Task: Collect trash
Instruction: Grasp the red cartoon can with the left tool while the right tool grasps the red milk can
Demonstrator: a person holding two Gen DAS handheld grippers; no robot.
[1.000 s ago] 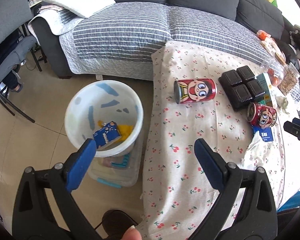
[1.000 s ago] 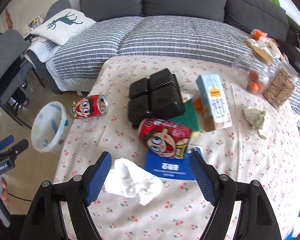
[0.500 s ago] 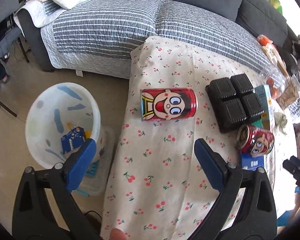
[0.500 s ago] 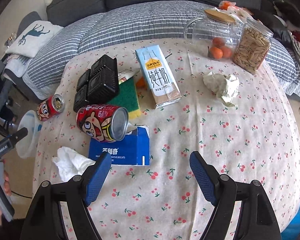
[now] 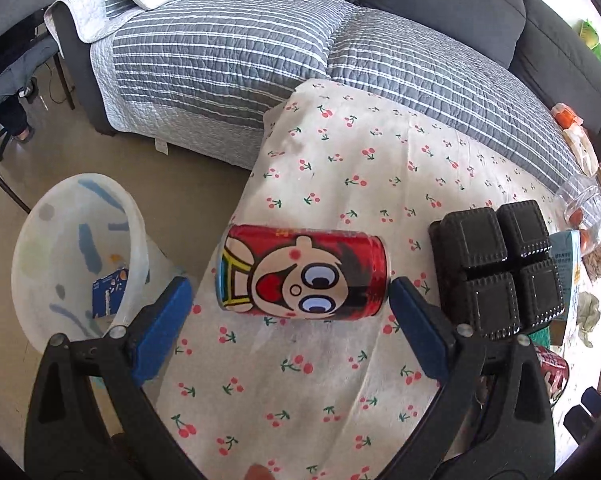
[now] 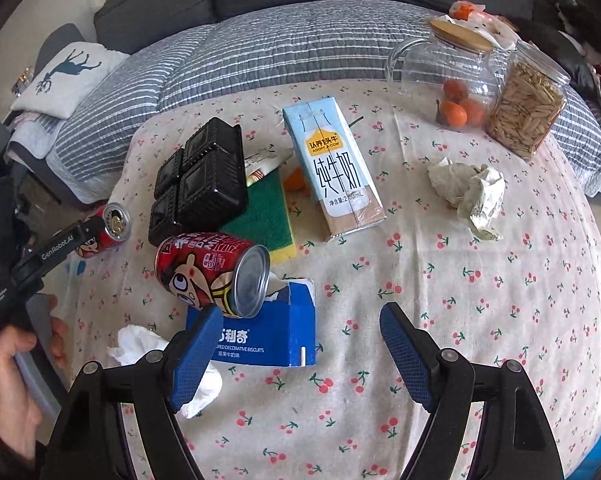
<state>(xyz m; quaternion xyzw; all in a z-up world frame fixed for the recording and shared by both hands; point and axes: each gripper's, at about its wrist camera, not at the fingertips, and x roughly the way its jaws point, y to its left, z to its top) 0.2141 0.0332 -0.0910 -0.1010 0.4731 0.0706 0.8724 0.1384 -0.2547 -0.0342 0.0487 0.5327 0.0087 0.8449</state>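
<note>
On cloth, red cartoon can (image 5: 302, 274) (sideways)

The left gripper (image 5: 290, 304) hangs with its blue fingers (image 5: 162, 328) spread wide either side of a red cartoon can (image 5: 302, 274) lying on its side on the cherry-print bench (image 5: 352, 160). A black tray (image 5: 496, 272) sits just right; a white bin (image 5: 80, 256) stands on the floor, left.

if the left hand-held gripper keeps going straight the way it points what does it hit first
Most likely the red can lying on its side near the table edge; the open left hand-held gripper frames it end to end, though the remaining depth is unclear.
</note>
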